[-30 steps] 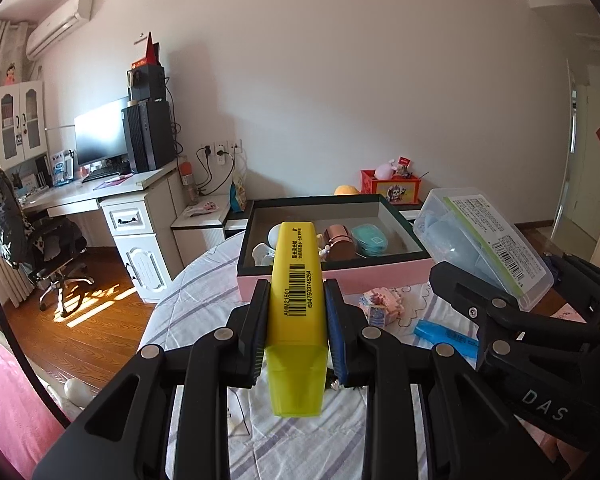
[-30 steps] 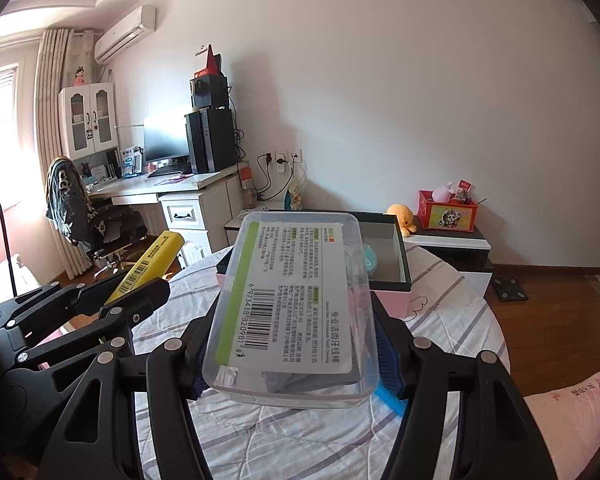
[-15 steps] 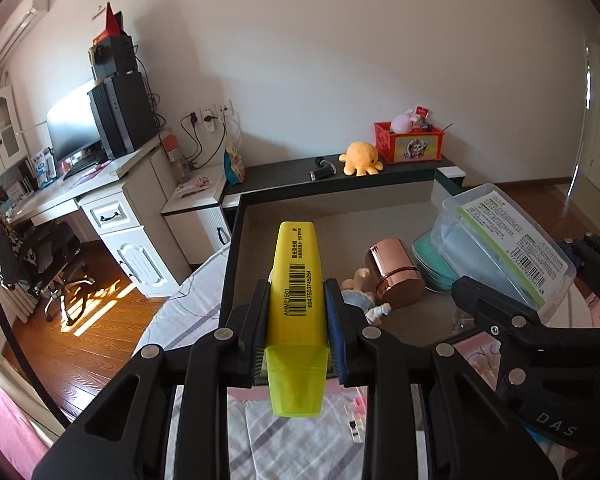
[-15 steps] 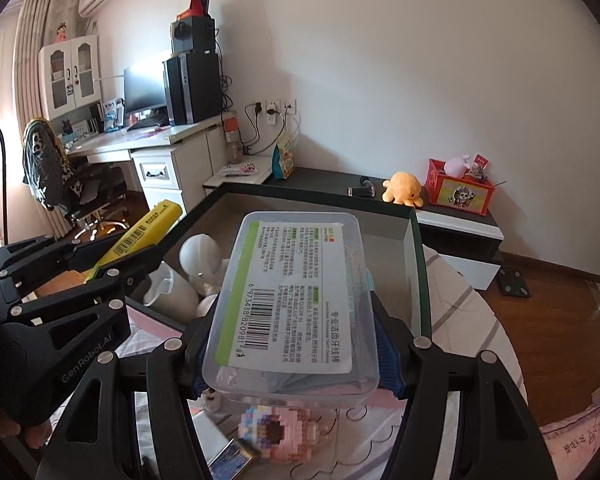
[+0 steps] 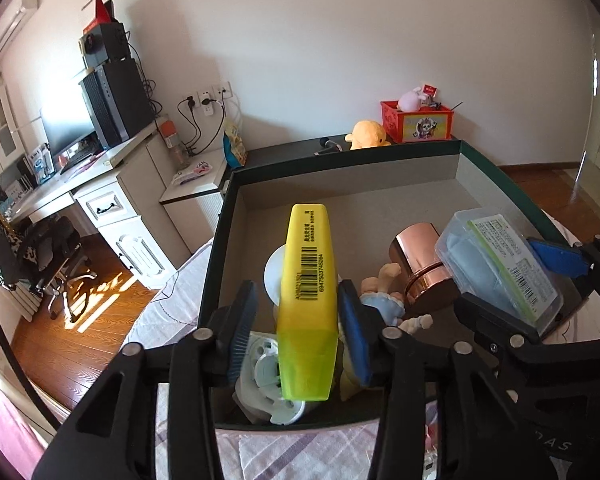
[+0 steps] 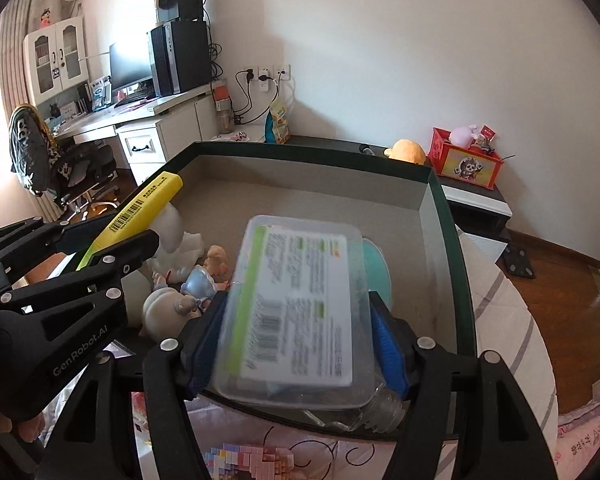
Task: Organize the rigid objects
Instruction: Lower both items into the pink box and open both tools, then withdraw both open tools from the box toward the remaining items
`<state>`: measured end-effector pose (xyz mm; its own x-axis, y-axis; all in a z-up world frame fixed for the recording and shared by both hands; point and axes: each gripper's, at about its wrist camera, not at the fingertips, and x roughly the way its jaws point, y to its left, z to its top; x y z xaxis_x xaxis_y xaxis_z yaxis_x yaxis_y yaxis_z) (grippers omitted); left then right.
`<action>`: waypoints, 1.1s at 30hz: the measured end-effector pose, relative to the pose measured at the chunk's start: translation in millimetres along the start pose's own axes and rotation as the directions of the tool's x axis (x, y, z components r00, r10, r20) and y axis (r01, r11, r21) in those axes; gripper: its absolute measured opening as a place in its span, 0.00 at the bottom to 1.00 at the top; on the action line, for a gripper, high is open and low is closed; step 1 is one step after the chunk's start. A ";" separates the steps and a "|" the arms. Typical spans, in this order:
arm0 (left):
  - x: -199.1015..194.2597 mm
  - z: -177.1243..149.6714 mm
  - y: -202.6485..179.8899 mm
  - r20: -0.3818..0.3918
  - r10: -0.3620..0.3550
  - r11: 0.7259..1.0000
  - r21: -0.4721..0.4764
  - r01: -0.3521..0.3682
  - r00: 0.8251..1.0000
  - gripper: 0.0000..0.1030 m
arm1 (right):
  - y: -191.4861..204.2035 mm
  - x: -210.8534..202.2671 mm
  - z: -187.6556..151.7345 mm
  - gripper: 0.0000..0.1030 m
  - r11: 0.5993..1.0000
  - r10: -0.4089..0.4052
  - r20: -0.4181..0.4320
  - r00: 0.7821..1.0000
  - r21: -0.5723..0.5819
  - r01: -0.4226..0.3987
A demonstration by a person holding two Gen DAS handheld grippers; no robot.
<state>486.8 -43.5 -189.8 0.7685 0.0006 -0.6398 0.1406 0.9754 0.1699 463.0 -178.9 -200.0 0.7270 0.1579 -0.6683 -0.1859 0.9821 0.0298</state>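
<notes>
The left gripper (image 5: 302, 336) hangs over the near end of the dark-rimmed box (image 5: 412, 151), its jaws opening. The yellow highlighter (image 5: 307, 300) lies between them, lengthwise along the fingers; a clear gap shows at the left pad, and the right pad sits just beside the marker. Below it in the box lie white plastic parts (image 5: 266, 376), a small doll (image 5: 384, 300) and a rose-gold jar (image 5: 422, 264). The right gripper (image 6: 296, 344) is over the same box, jaws opening, with the clear plastic case (image 6: 292, 312) blurred between its pads.
</notes>
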 end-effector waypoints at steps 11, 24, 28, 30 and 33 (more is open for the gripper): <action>-111.9 -31.0 28.0 0.162 0.052 0.991 -0.127 -0.031 0.985 0.99 | 17.9 -95.2 -15.8 0.85 0.999 -0.028 0.126 0.992 0.026 0.025; -275.4 -90.4 30.2 0.353 0.148 0.977 -0.194 -0.083 0.924 1.00 | 63.3 -251.9 -68.9 0.87 0.997 -0.058 0.355 0.933 0.059 0.039; -305.7 -103.2 30.0 0.384 0.161 0.975 -0.206 -0.085 0.909 1.00 | 69.5 -281.1 -83.6 0.87 0.997 -0.057 0.388 0.920 0.070 0.032; -319.4 -109.1 27.6 0.401 0.165 0.974 -0.208 -0.086 0.901 1.00 | 73.8 -293.9 -89.7 0.87 0.997 -0.063 0.403 0.913 0.070 0.038; -334.2 -114.2 25.2 0.418 0.160 0.975 -0.210 -0.077 0.894 1.00 | 75.4 -310.6 -96.9 0.87 0.997 -0.061 0.420 0.906 0.074 0.033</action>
<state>162.3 6.0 -57.3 0.9707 0.0645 -0.2314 -0.0525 0.9970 0.0575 159.0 -163.8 -62.2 0.9470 0.1262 -0.2953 -0.1126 0.9917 0.0627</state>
